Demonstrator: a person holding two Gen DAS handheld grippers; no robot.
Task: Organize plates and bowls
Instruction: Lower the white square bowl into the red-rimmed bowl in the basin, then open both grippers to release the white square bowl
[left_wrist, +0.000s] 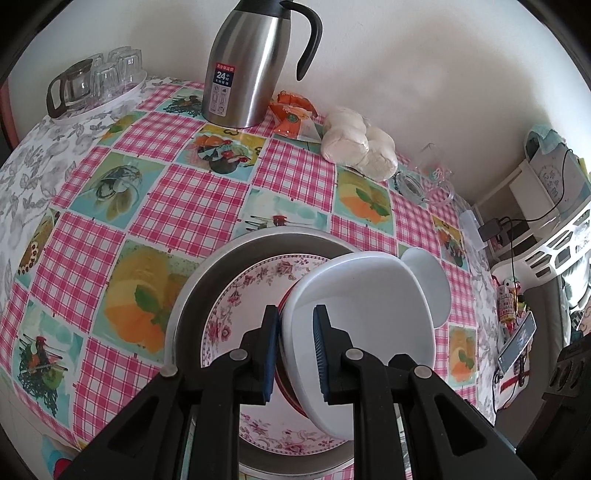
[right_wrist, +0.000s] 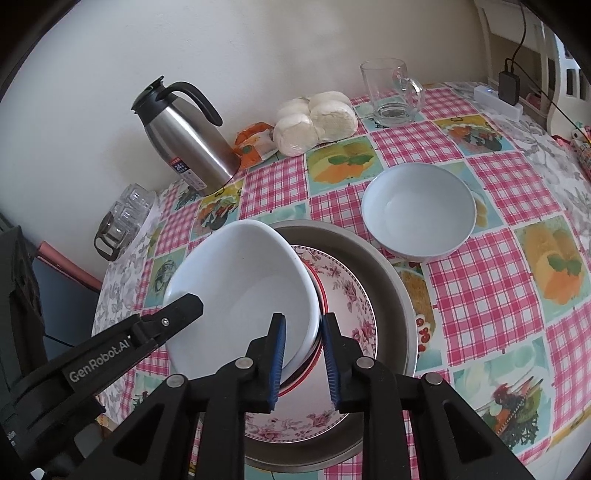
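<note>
A white bowl (left_wrist: 369, 295) (right_wrist: 243, 280) sits tilted, nested in a red-rimmed bowl (left_wrist: 285, 373) (right_wrist: 322, 291). Both are over a flowered plate (left_wrist: 236, 295) (right_wrist: 347, 291) lying in a round metal pan (left_wrist: 221, 266) (right_wrist: 384, 280). My left gripper (left_wrist: 295, 310) is shut on the nested rims on one side. One of its fingers (right_wrist: 181, 306) shows over the bowl's left rim in the right wrist view. My right gripper (right_wrist: 303, 316) straddles the opposite rims, its pads close against them. A second white bowl (right_wrist: 417, 214) (left_wrist: 428, 273) stands alone on the checked tablecloth beyond the pan.
A steel thermos jug (left_wrist: 251, 70) (right_wrist: 188, 144), an orange snack packet (left_wrist: 291, 114) and a bag of white buns (left_wrist: 358, 144) line the wall. There is a glass mug (right_wrist: 391, 92) at the back right and a tray of upturned glasses (left_wrist: 96, 81) at the left corner. Shelves and cables stand past the table's right edge.
</note>
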